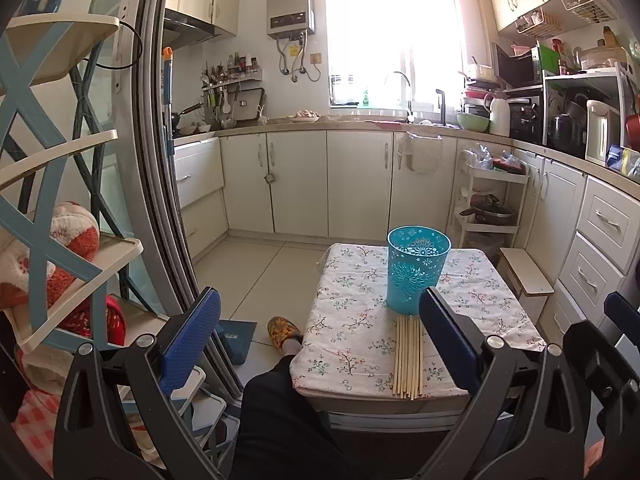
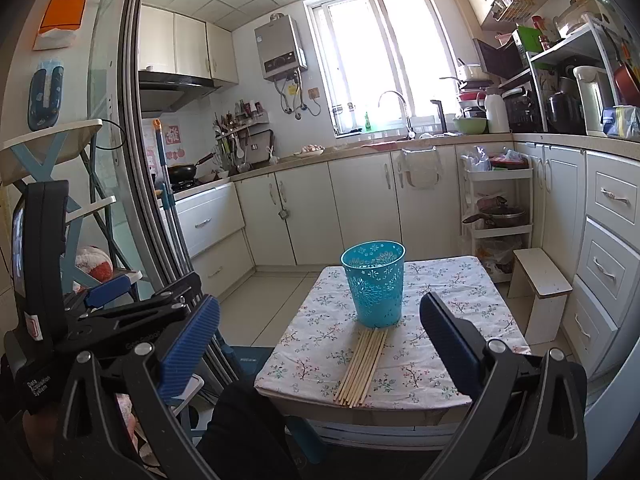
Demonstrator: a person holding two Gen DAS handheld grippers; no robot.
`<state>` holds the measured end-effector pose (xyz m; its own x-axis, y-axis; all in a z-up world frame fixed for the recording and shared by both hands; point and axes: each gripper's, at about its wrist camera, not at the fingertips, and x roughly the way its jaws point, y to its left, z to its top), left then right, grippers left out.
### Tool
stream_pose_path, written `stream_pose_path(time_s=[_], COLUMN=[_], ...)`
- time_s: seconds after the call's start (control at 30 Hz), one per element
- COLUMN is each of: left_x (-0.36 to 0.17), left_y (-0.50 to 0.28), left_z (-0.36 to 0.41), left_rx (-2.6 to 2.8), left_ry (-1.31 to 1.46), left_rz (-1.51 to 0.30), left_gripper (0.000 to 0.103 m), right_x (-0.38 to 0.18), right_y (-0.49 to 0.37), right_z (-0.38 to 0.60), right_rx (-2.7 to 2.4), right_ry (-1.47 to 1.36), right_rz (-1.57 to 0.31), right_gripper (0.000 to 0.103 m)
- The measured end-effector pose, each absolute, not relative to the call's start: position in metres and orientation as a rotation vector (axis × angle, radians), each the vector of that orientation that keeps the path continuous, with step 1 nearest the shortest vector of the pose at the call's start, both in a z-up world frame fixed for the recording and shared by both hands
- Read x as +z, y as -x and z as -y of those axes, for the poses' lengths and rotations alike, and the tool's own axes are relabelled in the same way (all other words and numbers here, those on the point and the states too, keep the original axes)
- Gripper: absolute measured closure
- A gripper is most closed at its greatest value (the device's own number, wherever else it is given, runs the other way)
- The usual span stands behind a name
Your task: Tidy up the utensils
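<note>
A bundle of several wooden chopsticks (image 1: 408, 356) lies on a small table with a floral cloth (image 1: 352, 340), its far ends touching a turquoise perforated plastic cup (image 1: 417, 270) that stands upright. Both also show in the right wrist view: the chopsticks (image 2: 362, 364) and the cup (image 2: 375, 283) on the cloth (image 2: 436, 364). My left gripper (image 1: 320, 340) is open and empty, held before the table's near edge. My right gripper (image 2: 320, 344) is open and empty, also short of the table. The left gripper's body shows at the left of the right wrist view (image 2: 104, 312).
A white step stool (image 2: 542, 284) stands right of the table. A blue-and-cream shelf rack (image 1: 60, 184) and a sliding door frame (image 1: 156, 160) are on the left. My leg (image 1: 280, 412) and slippered foot (image 1: 284, 332) are left of the table. Kitchen cabinets (image 1: 300, 184) line the back.
</note>
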<state>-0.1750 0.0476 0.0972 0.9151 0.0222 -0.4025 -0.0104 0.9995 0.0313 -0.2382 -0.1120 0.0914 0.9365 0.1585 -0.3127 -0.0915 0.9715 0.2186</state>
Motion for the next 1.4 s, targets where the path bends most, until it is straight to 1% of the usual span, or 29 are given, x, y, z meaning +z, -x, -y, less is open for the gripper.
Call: stream_pose_path(time_s=[0.2,0.43,0.83,0.93,1.03,1.1,1.17,1.2,1.27,1.3,1.33,1.4], left_x=[0.097,0.097,0.091,0.082,0.067,0.053,0.04,0.032,0.018,0.009,0.003,-0.011], left_y=[0.175,0.175,0.159,0.142,0.121,0.104,0.092,0.083,0.07,0.061,0.053,0.037], left_z=[-0.048,-0.048,-0.044,-0.041,-0.04,-0.04,-0.04,-0.039,-0.039,-0.038,-0.038,-0.037], left_rx=[0.017,0.016,0.017,0.016,0.012,0.012,0.011,0.012,0.013,0.011,0.009,0.01], left_ry=[-0.028,-0.03,-0.034,-0.038,-0.043,-0.049,-0.052,-0.056,-0.062,-0.062,-0.063,-0.062], left_rz=[-0.414,-0.414,-0.446,-0.48,-0.528,-0.568,-0.6,-0.621,-0.655,-0.68,-0.698,-0.733], left_gripper=[0.008,0.008,0.008,0.008,0.008,0.008,0.008,0.008,0.008,0.008,0.008,0.008], right_x=[0.099,0.085,0.08,0.069,0.048,0.023,-0.003,-0.016,-0.047,-0.062,-0.075,-0.098], right_y=[0.236,0.232,0.219,0.205,0.181,0.155,0.128,0.119,0.091,0.079,0.068,0.041], right_z=[0.123,0.127,0.143,0.147,0.156,0.163,0.169,0.169,0.174,0.175,0.174,0.173], right_rx=[0.133,0.132,0.135,0.104,0.072,0.049,0.042,0.03,0.038,0.04,0.048,0.06], right_ry=[-0.202,-0.195,-0.317,-0.288,-0.287,-0.277,-0.266,-0.261,-0.272,-0.269,-0.27,-0.263], right_rz=[-0.327,-0.34,-0.364,-0.39,-0.465,-0.534,-0.615,-0.691,-0.773,-0.812,-0.842,-0.878], right_gripper=[0.007,0.007,0.007,0.007,0.007,0.008,0.02,0.028,0.037,0.046,0.053,0.058])
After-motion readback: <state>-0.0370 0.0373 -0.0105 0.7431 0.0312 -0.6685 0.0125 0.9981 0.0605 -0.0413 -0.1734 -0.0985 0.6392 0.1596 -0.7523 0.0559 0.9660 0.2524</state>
